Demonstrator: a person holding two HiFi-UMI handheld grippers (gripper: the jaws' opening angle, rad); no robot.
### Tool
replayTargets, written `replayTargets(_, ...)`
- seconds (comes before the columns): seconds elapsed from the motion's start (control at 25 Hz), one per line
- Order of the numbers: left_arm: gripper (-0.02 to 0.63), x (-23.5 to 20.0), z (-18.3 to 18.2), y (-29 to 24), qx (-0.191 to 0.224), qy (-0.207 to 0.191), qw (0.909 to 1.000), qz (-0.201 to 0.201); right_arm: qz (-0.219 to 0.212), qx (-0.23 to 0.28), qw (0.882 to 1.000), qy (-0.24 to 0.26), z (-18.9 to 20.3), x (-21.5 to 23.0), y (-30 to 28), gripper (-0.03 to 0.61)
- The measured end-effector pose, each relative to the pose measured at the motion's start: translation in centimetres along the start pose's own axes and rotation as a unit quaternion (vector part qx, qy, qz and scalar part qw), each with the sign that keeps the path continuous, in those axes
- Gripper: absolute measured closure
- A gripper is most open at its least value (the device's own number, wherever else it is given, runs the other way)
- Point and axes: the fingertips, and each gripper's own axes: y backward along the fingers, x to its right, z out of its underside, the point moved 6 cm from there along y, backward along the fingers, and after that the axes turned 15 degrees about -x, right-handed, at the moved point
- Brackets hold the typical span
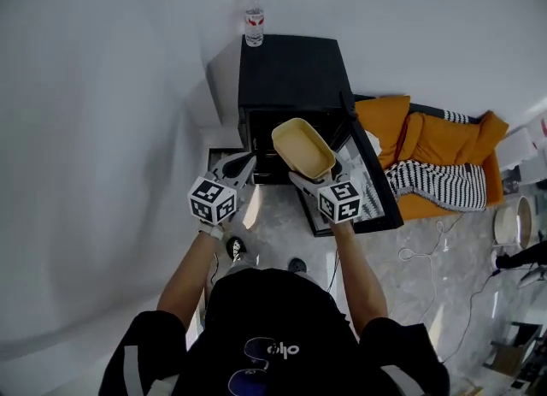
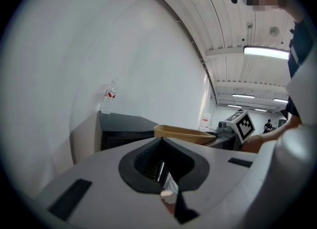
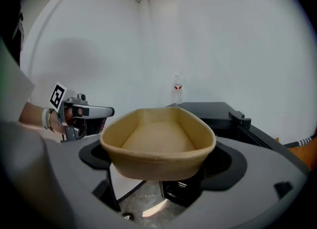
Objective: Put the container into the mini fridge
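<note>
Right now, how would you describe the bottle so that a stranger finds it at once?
Find the black mini fridge against the white wall. On its top, at the back left corner, stands a small clear bottle with a red label, the only thing up there; the yellow container is held lower, in front.

Right gripper (image 3: 161, 169) grips the tan container (image 3: 157, 139); black mini fridge (image 3: 208, 112) behind, bottle (image 3: 178, 90) on top; left gripper (image 3: 86, 112) at left.
</note>
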Motion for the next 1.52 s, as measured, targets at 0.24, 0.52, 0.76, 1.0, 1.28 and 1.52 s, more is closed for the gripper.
replayTargets(0.24,0.607,-3.7,-0.2,-0.8,-0.014,-0.015,0.9991,0.038,0.034,-0.002,0.999,-0.024,-0.4,-0.8,-2.3,0.038)
replayTargets(0.52,0.607,-5.9,0.6,-1.6,-0.029,-0.027,0.9962,0.077,0.079,-0.001,0.995,-0.057,0.6,-1.1,-3.4,0.038)
replayTargets(0.76,0.607,-6.7,2.1,-2.1,-0.041,-0.032,0.9933,0.103,0.109,-0.003,0.991,-0.079,2.9,-0.6,-4.0,0.038)
replayTargets(1.0,0.607,-7.1,3.4,-3.2,-0.056,-0.030,0.9909,0.118,0.124,-0.012,0.988,-0.093,5.3,0.3,-4.8,0.038)
replayTargets(1.28,0.607,-7.7,4.1,-5.2,-0.064,-0.030,0.9902,0.120,0.129,-0.021,0.987,-0.096,6.9,2.4,-7.2,0.038)
replayTargets(1.52,0.607,-8.0,4.2,-7.0,-0.063,-0.028,0.9905,0.119,0.129,-0.016,0.988,-0.086,7.0,5.1,-10.8,0.038)
